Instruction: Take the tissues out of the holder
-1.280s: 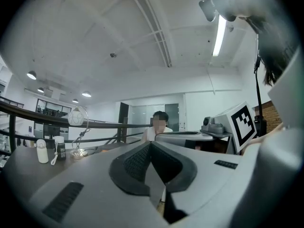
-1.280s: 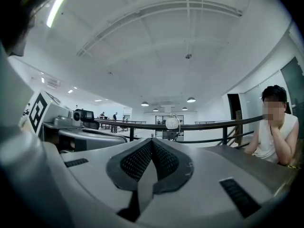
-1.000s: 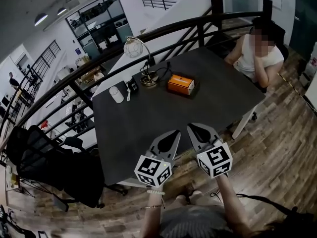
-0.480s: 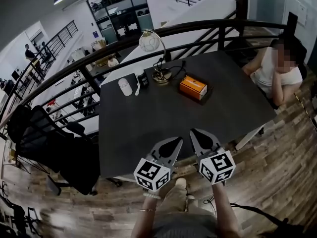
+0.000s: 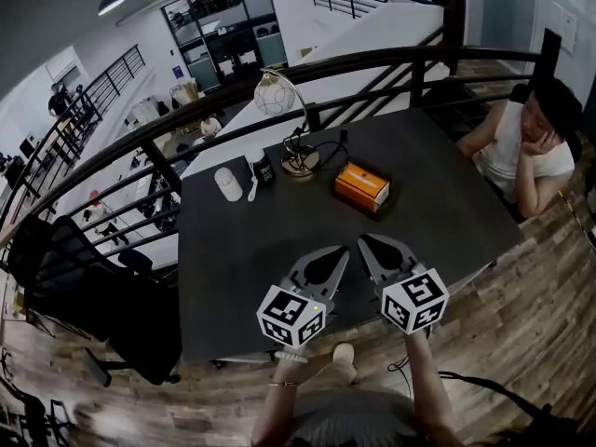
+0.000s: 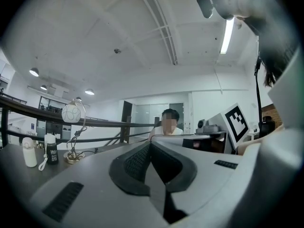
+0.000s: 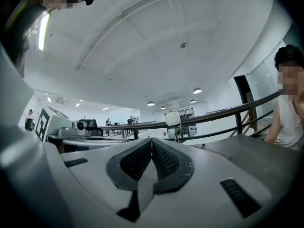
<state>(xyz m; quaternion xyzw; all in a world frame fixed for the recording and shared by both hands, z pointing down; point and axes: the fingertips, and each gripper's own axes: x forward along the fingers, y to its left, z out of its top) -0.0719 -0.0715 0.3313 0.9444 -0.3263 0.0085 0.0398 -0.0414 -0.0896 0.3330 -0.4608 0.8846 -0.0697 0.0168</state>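
Both claws hung level above the near edge of the dark table (image 5: 233,277), side by side. Left gripper (image 5: 339,252): jaws pressed together, nothing between them. Right gripper (image 5: 366,243): likewise closed tight and empty. The orange tissue holder (image 5: 363,185) sat well beyond them, past mid-table, untouched; I could not make out the tissues inside. Left of it, by the lamp (image 5: 300,161), stood a small dark bottle (image 5: 264,169) and a white capped bottle (image 5: 228,183), contents hidden. A person (image 5: 526,152) sat at the far right corner.
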